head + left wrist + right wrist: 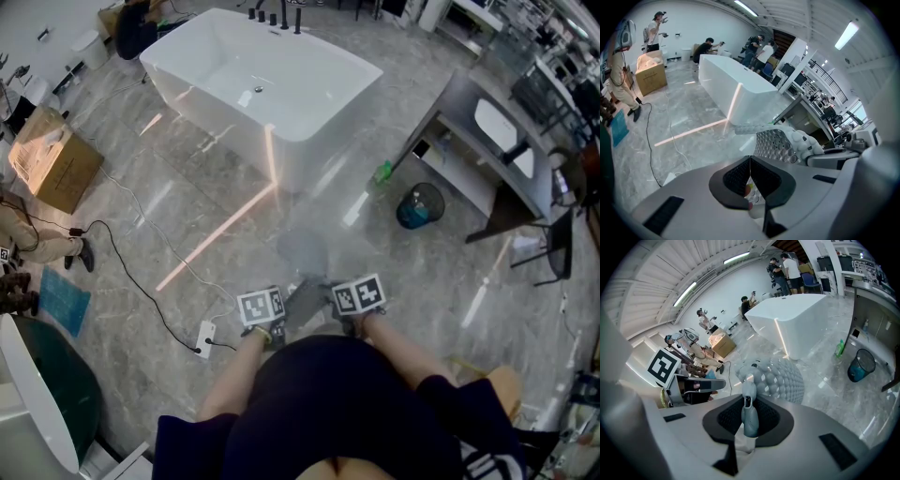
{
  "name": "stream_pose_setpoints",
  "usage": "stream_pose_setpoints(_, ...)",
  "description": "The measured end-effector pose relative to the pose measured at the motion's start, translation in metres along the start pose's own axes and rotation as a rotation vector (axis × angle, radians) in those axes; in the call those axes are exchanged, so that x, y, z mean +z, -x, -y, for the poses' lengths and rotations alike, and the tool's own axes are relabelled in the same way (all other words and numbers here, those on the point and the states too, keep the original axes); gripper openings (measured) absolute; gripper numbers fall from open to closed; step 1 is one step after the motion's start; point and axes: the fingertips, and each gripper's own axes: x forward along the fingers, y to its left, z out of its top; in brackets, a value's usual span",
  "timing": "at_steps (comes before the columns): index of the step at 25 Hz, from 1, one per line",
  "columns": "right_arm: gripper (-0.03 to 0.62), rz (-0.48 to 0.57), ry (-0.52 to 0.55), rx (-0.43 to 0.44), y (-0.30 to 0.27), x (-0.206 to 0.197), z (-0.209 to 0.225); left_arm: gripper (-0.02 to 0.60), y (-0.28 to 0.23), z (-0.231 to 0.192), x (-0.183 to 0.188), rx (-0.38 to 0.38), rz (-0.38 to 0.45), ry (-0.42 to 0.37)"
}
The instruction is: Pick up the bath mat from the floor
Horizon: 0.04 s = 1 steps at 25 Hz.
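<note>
white bathtub (281, 94), probably bin (419, 206), beyond mat (778, 378)

White bathtub (333, 105); cardboard box (56, 161); teal bin (412, 217)

Ahead of me the grey marble floor (309, 234) lies bare right up to the white freestanding bathtub (267, 84), so there is room to pass. Left of the tub, a black cable (141, 289) snakes to a white power strip (205, 337), and a brown cardboard box (52, 159) stands farther left. Right of the tub, a green bottle (382, 172), a teal waste bin (419, 204) and the grey vanity tabletop (459, 103) block that side. The grey studded bath mat (780, 378), clamped in my left tool (750, 161) and right tool (749, 405), fills the gap between them.
</note>
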Motion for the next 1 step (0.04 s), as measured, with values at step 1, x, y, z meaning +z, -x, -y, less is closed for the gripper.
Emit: stream_pose_setpoints(1,0.046,-0.001,0.0,0.0,0.0003,-0.0006,0.0012,0.002,-0.0006,0.0008,-0.0005,0.001,0.0,0.0)
